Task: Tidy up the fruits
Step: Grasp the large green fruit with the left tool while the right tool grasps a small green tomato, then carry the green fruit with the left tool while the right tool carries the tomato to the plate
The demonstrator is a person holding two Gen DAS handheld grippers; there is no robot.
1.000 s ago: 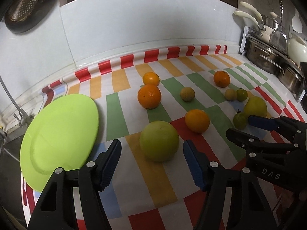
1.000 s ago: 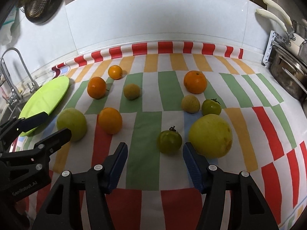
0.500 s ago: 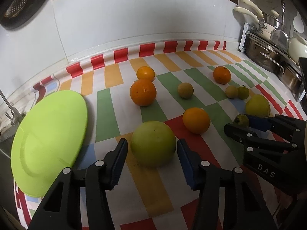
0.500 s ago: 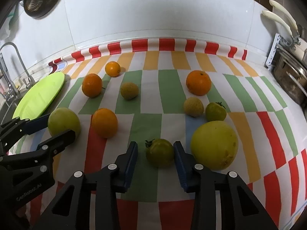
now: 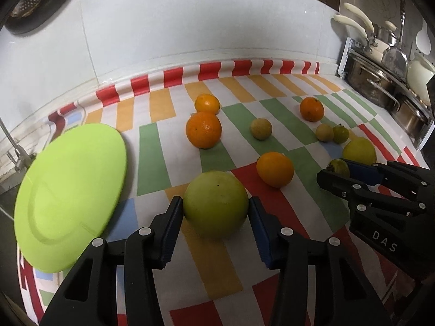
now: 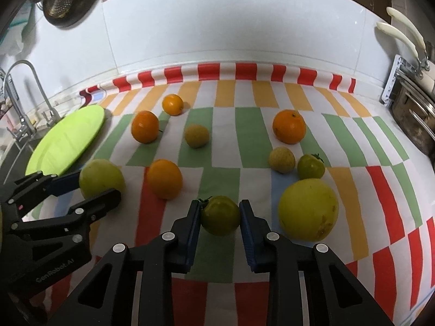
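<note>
A kitchen tabletop [image 6: 225,141] under a checked cloth, white tiles behind, fruit scattered across it. The left tool [image 5: 214,212] is pinching the big green fruit [image 5: 216,203], a pad against each flank; its jaws have just been closing around it. The right tool [image 6: 220,214] has likewise just been closing and now squeezes the small green tomato [image 6: 220,214] between its pads, stalk against the left pad. Both fruits sit on the cloth, not yet lifted.

The green plate [image 5: 70,193] lies just to the left of the left tool and is empty — probably where the fruit goes. An orange [image 5: 275,169] sits ahead and to the right of the left tool, between the two tools. A yellow fruit [image 6: 308,209] is just to the right of the right tool.

Risks, as I judge them: the big fruit is round and smooth, held low on its sides, so it may squirt forward on lifting. The tomato is soft — too hard a squeeze could bruise it. With the tools this near each other, a leftward swing of the right one could clip the left or the orange.
</note>
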